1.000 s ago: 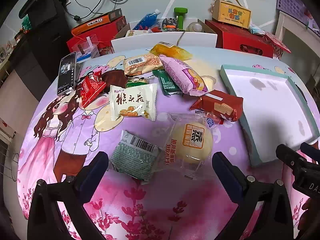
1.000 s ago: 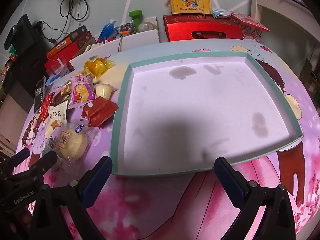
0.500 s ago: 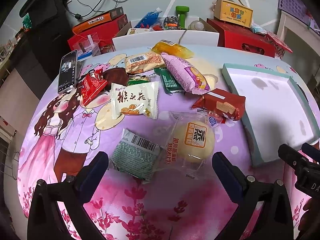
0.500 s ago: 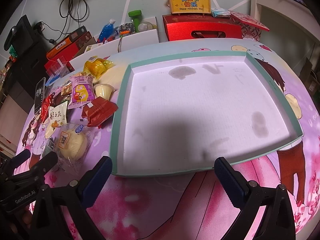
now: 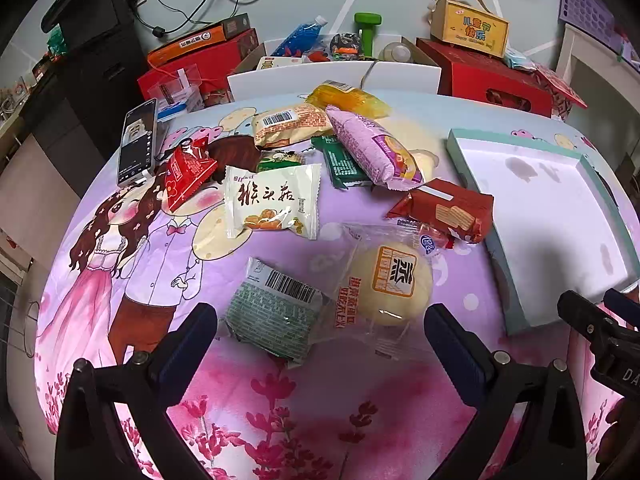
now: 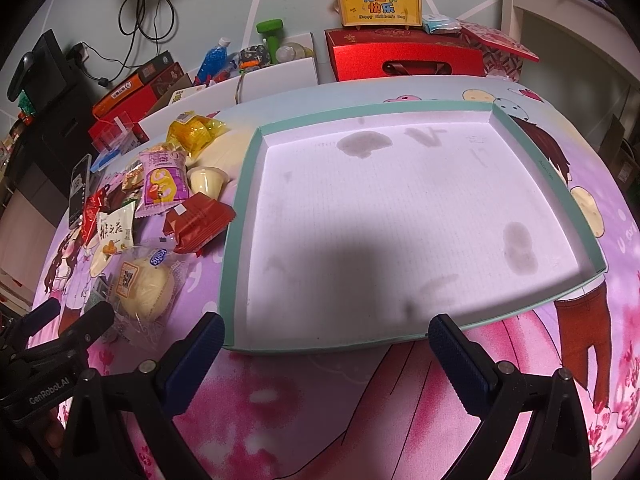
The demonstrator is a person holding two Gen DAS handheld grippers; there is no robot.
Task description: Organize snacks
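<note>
Both tools hang spread and hold nothing: the left gripper (image 5: 320, 340) just short of the bun packet (image 5: 386, 280) and green packet (image 5: 276, 312), the right gripper (image 6: 326, 344) facing the bare tray (image 6: 236, 216). The touching wrappers could drag together, or slip.

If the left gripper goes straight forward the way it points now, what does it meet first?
Probably the green-grey snack packet and the clear-wrapped round bun beside it. Both lie on the tablecloth just ahead of the open left gripper, though how high it hovers is unclear.
</note>
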